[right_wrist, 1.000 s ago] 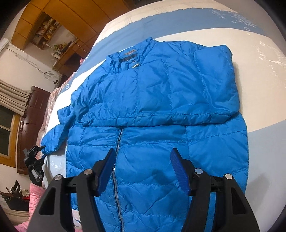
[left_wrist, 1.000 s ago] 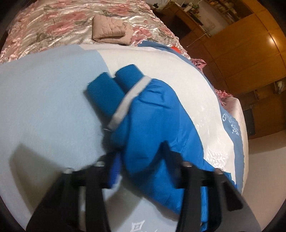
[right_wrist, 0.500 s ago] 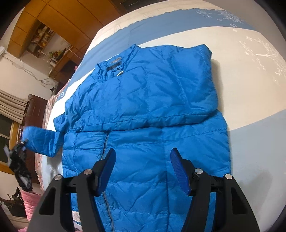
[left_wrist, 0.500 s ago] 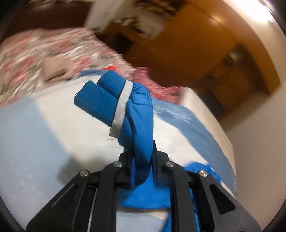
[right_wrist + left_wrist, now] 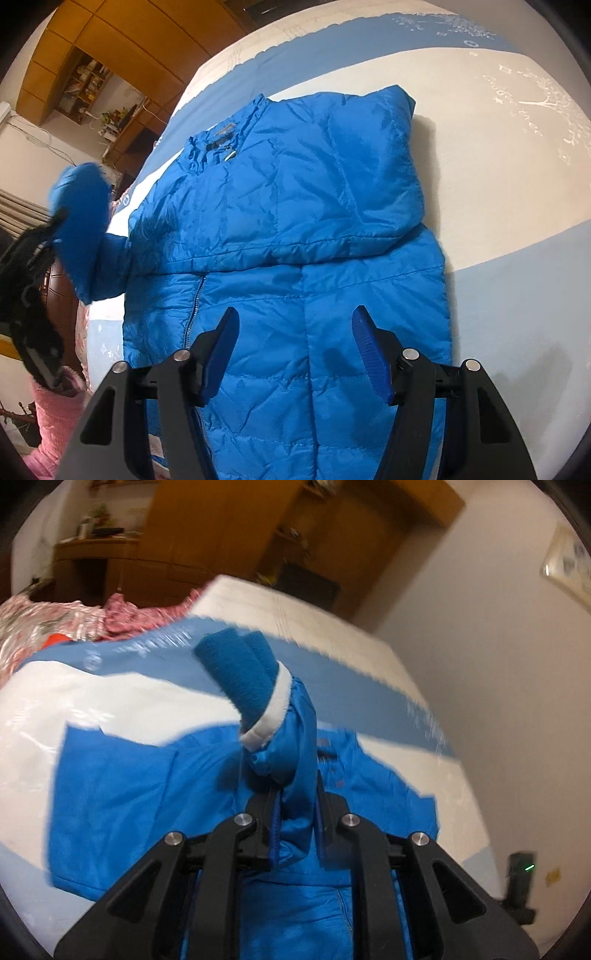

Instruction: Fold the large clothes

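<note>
A blue puffer jacket [image 5: 295, 229] lies front-up on the bed, one sleeve folded across its chest. My left gripper [image 5: 295, 812] is shut on the jacket's other sleeve [image 5: 291, 746] near its knit cuff [image 5: 243, 679] and holds it raised above the jacket body [image 5: 122, 805]. In the right wrist view that lifted sleeve [image 5: 85, 236] and the left gripper show at the left edge. My right gripper [image 5: 295, 350] is open and empty, hovering over the jacket's lower front next to the zipper [image 5: 194, 306].
The bed sheet [image 5: 517, 258] is white and light blue. A pink floral quilt [image 5: 55, 620] lies at the far side. Wooden wardrobes [image 5: 221, 535] and a shelf stand behind the bed; a white wall [image 5: 498, 646] is at the right.
My left gripper shut on the sleeve, lifted it off the bed and swung it toward and over the jacket body. My right gripper stayed open, moving little.
</note>
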### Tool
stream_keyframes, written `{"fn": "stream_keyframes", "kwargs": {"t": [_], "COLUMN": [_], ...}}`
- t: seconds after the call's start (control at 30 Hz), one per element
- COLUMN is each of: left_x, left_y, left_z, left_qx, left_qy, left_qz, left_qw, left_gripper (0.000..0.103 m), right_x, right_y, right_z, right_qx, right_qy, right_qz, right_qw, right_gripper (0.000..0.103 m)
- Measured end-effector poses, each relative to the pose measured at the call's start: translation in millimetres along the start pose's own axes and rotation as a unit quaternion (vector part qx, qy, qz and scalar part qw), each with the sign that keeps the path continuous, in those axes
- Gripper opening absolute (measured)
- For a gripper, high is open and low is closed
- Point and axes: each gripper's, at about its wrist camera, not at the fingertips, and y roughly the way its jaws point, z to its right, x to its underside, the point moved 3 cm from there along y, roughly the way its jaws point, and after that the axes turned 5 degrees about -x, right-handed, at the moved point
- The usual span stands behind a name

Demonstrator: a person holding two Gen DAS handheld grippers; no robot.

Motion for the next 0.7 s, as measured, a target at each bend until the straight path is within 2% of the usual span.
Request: {"fn": "stream_keyframes", "kwargs": {"t": [0.1,0.2,0.3,0.37,0.43,0.47,0.5,0.57,0.63,0.7], "left_x": [15.7,42.2,62.9,68.7,67.2,64.5,61.6,54.3,49.7,46.5], "left_y": [41.6,82.4,89.0,80.4,62.2,53.4,47.3,42.7,47.5,56.6], "left_z": [15.2,17.7,11.1,11.8,9.5,6.7,3.5,-15.7,-36.4,-50.2], "left_qx": [-0.007,-0.006,0.028,0.068,0.109,0.118,0.115,0.067,0.008,-0.014], "left_qy": [0.026,0.059,0.072,0.063,0.049,0.049,0.049,0.048,0.045,0.029], "left_qz": [-0.041,-0.099,-0.133,-0.145,-0.131,-0.123,-0.116,-0.107,-0.105,-0.115], "left_qw": [0.9988,0.9933,0.9881,0.9851,0.9841,0.9841,0.9853,0.9908,0.9935,0.9929], "left_gripper": [0.013,0.016,0.024,0.053,0.057,0.058,0.059,0.059,0.059,0.058], "right_x": [-1.0,-1.8,-5.4,-11.7,-19.0,-22.4,-28.1,-39.7,-48.9,-60.1], "right_y": [-1.9,-0.4,2.7,6.8,11.5,13.9,18.3,30.1,43.7,63.0], "right_z": [4.4,6.5,2.7,-6.2,-17.1,-22.7,-32.3,-49.5,-60.4,-71.7], "right_qx": [-0.001,-0.001,-0.004,-0.008,-0.015,-0.02,-0.032,-0.059,-0.074,-0.09], "right_qy": [0.003,0.004,-0.001,-0.012,-0.022,-0.026,-0.033,-0.042,-0.044,-0.045], "right_qz": [0.001,-0.002,-0.006,-0.01,-0.015,-0.017,-0.021,-0.033,-0.047,-0.067], "right_qw": [1.0,1.0,1.0,1.0,1.0,0.999,0.999,0.997,0.995,0.993], "right_gripper": [0.064,0.064,0.064,0.064,0.065,0.065,0.067,0.073,0.074,0.074]}}
